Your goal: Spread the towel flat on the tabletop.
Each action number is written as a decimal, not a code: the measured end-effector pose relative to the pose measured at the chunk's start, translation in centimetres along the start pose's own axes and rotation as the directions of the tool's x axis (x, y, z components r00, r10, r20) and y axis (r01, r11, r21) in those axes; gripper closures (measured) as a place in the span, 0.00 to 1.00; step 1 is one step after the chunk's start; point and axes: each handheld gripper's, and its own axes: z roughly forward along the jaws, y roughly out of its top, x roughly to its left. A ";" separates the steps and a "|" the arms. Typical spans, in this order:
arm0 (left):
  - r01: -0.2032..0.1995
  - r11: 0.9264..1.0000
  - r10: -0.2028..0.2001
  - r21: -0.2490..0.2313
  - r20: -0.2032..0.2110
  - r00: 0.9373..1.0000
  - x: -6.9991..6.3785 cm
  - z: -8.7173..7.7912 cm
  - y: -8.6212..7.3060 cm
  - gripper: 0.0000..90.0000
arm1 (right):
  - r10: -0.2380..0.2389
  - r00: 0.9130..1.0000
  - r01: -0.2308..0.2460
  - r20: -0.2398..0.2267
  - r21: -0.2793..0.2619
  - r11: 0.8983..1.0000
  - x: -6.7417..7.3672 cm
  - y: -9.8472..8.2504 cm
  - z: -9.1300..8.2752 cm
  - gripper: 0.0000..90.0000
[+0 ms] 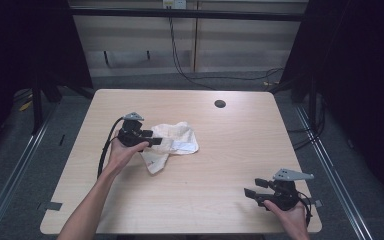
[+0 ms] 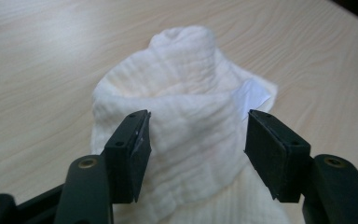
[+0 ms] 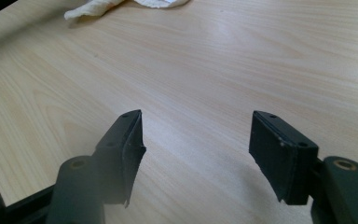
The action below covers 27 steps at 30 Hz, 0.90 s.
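A crumpled white cloth lies left of the table's middle, with a small white label at its right edge. My left gripper rests at the cloth's left side, its jaws open. In the left gripper view the cloth bulges up between the two jaws of the left gripper, and the label peeks out on the right. My right gripper sits open near the table's front right corner, over bare wood. The right gripper view has that gripper with nothing between its jaws and the cloth far off at the top.
The light wooden table has a round cable hole near its far edge. Dark curtains and metal floor rails flank the table. Cables trail from a wall socket across the floor behind it.
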 end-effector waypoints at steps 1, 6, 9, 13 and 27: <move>0.000 1.000 0.000 0.000 0.000 1.000 0.0 0.0 0.0 0.45 | 0.000 1.000 0.000 0.000 0.000 1.000 0.0 0.0 0.0 0.39; -0.006 0.996 0.007 0.092 -0.009 1.000 0.1 2.4 -2.0 0.51 | -0.002 1.000 0.002 0.001 -0.007 1.000 0.1 0.0 0.0 0.35; -0.007 0.996 0.008 0.084 -0.016 1.000 0.0 2.7 -2.2 0.57 | -0.005 1.000 0.005 0.002 -0.006 1.000 0.1 0.0 0.0 0.35; -0.033 0.994 0.036 0.106 -0.032 0.999 -0.1 2.7 -2.1 0.74 | -0.002 1.000 0.002 0.002 0.011 1.000 0.1 0.0 0.3 0.33; -0.021 0.994 0.021 0.104 0.002 1.000 -0.8 2.2 -3.0 0.83 | -0.022 1.000 0.022 0.009 0.049 0.999 0.4 0.0 0.7 0.33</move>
